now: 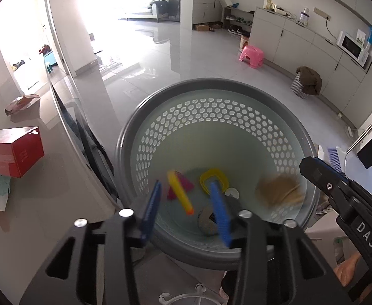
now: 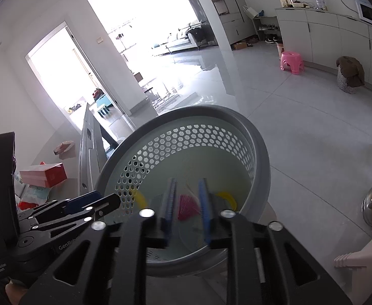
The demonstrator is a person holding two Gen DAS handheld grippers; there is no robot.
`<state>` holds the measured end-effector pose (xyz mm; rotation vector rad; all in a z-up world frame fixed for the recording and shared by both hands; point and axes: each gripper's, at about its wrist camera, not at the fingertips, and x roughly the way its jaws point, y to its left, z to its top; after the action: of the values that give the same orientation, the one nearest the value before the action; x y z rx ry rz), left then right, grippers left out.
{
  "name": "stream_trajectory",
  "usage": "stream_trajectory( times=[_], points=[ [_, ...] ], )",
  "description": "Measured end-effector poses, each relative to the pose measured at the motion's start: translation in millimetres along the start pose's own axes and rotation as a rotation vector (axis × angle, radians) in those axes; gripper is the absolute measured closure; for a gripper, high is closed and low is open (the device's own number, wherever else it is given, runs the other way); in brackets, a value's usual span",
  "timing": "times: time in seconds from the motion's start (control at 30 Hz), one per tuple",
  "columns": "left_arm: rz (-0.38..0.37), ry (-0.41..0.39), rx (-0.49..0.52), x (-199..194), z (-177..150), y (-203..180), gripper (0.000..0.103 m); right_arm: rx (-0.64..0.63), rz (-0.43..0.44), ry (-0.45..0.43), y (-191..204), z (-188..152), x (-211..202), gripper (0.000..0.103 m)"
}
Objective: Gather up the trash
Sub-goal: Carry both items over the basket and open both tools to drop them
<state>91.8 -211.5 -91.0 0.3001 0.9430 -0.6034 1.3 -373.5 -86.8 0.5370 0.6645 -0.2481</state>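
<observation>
Left wrist view: we see our left gripper point(image 1: 186, 203) spread, empty, above the grey perforated bin point(image 1: 160, 117) at centre; blurred yellow stick point(image 1: 179, 192), brown wad point(image 1: 278, 190) inside.
Right wrist view: our right gripper point(image 2: 186, 203) parted, empty, over the bin point(image 2: 259, 157), lower centre.

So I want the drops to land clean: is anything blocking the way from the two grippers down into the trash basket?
Nothing visible does. Left gripper and right gripper both hang open over the basket's uncovered mouth.
</observation>
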Motion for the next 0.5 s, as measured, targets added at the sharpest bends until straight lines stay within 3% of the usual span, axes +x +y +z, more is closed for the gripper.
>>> stream_trajectory(
  times=[0.1, 0.5],
  points=[
    [0.004, -0.007, -0.008, -2.3, 0.9, -1.1, 0.049, 0.008, 0.001, -0.014, -1.8, 0.5, -4.2, 0.070],
    [0.013, -0.016, -0.018, -7.7, -3.8, 1.1, 0.040, 0.019, 0.006, -0.031, -1.8, 0.1, -10.7, 0.050]
  ],
)
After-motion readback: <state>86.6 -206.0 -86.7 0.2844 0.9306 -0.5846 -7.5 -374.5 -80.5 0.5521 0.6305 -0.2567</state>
